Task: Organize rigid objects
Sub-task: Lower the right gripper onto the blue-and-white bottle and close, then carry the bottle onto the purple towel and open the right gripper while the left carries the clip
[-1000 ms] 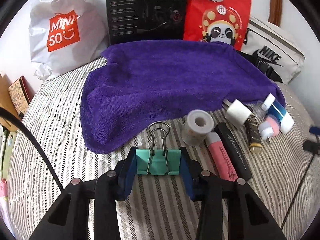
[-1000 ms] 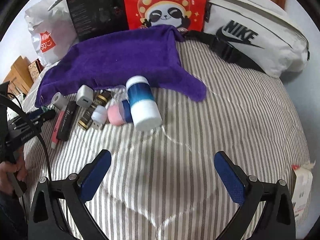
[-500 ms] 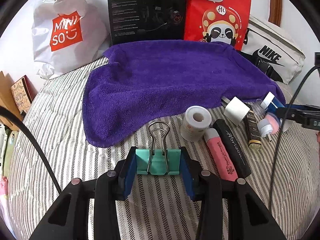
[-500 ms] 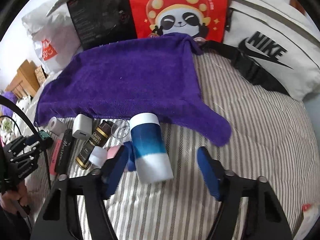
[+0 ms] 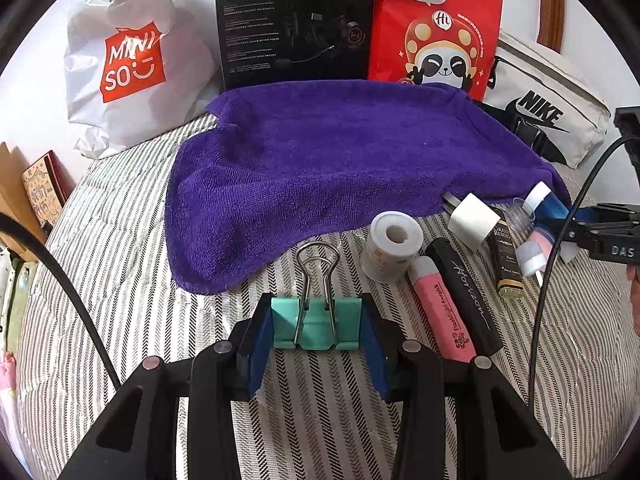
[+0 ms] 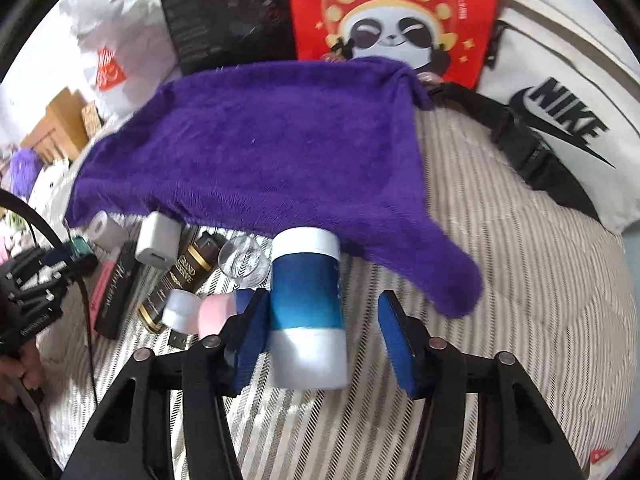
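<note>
**Closing on the bottle while the clip waits**

The left gripper (image 5: 317, 330) has its jaws pinching a teal binder clip (image 5: 316, 322) by its two sides, wire handles pointing forward, held just above the striped bed (image 5: 120, 280) near the front edge of the purple towel (image 5: 320, 152). The right gripper (image 6: 324, 328) has its jaws spread around a blue-and-white bottle (image 6: 307, 304) that lies on the bed at the towel's edge; the left pad seems to touch the bottle's side, while the right pad stands apart with a clear gap.

The step in hand looks to be the grasp on the bottle. To do it well, centre the bottle between the pads before closing, since a round, smooth body pushed from one side only will likely roll away toward the open jaw. Close across the blue middle band, not the white cap end, so the weight hangs evenly. Watch the neighbours: a pink-capped item (image 6: 216, 312) and a clear cap (image 6: 242, 260) sit just beside the left pad, and a sideways nudge could scatter them into the white charger (image 6: 158, 240) and the dark gold-trimmed bottle (image 6: 180, 276).

The clip's grip looks firm; keep it level and clear of the tape roll (image 5: 394, 246), pink tube (image 5: 442, 312) and black case (image 5: 464, 292) lying near it.
</note>
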A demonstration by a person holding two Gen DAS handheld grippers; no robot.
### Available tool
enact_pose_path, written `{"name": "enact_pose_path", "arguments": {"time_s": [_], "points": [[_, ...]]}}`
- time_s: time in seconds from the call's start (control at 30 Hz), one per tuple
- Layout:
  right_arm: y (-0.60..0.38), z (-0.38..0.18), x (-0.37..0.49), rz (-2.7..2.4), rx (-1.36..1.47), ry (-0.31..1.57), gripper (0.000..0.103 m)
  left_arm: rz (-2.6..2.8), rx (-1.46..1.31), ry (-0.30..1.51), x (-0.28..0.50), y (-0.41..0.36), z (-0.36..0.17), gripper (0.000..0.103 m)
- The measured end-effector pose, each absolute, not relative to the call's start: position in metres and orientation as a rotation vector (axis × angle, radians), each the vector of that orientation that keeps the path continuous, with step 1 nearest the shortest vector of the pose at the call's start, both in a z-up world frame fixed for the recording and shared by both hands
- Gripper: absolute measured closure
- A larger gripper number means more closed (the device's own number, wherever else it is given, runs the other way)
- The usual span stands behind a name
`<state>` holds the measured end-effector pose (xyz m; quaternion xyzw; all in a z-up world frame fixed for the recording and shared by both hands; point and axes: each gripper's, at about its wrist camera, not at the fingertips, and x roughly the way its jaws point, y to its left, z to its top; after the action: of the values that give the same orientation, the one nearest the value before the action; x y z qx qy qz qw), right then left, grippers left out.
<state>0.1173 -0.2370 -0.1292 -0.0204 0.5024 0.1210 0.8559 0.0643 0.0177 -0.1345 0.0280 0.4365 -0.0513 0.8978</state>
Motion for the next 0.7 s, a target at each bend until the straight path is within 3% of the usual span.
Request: {"name": "enact_pose_path", "arguments": {"time_s": [0.1,0.7], "points": [[-0.236,-0.13,0.119,0.263,-0.042,1.056,0.067,-0.105,0.058,0.904,0.064,0.018,-0.135,0.063],[-0.237,-0.123,0.097,0.254,-0.015,1.029,0.067,-0.129,-0.004,0.944,0.061,0.028,-0.13,0.064]]}}
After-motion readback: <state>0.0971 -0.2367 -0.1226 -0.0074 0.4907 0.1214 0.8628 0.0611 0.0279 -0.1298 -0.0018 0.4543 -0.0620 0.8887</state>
